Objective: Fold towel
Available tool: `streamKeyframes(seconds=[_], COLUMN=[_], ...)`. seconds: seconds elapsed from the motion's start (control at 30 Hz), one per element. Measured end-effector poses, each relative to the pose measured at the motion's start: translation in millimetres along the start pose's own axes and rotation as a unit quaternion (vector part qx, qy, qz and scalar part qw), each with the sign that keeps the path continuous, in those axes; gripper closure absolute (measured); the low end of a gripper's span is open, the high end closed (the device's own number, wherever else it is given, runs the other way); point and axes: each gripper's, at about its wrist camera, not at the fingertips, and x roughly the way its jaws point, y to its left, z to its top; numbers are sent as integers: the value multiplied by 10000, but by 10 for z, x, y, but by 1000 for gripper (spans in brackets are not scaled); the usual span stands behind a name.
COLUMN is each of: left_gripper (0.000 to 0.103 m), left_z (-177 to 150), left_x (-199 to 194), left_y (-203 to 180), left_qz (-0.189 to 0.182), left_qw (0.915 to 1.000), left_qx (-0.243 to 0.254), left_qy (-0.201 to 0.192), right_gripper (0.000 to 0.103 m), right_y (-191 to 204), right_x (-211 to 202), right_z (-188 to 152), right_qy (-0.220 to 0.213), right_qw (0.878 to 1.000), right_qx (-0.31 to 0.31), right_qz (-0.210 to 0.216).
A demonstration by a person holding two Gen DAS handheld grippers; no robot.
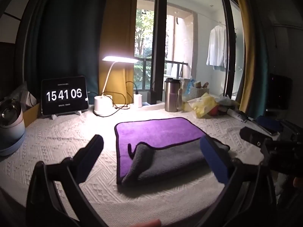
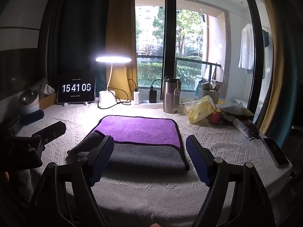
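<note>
The purple and grey towel (image 1: 161, 147) lies flat on the white tablecloth (image 1: 56, 141), straight ahead of both tongs, its folded grey edge running side to side. Both look about equally near. The left gripper (image 1: 151, 151) is spread wide and holds nothing. The right gripper (image 2: 149, 157) gapes wide too, empty, hanging above the folded edge.

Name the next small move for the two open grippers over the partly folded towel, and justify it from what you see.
Probably tidy the fold: the towel has its grey underside turned partway over the purple, but the left corner sits crumpled. The left gripper and right gripper are both open, holding nothing, so the left could pinch that corner.
</note>
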Motion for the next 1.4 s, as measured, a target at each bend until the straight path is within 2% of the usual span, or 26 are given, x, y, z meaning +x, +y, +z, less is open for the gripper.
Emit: streamKeyframes(seconds=[1.4], left_gripper=[0], left_z=[-2], left_x=[83], left_y=[12], left_qz=[49], left_qw=[9998], left_qx=[-38], left_qy=[195], right_gripper=[22], right_y=[-5], right_x=[48], right_z=[-52], right_qy=[120], right_qw=[9999], right_qx=[58], right_qz=[29])
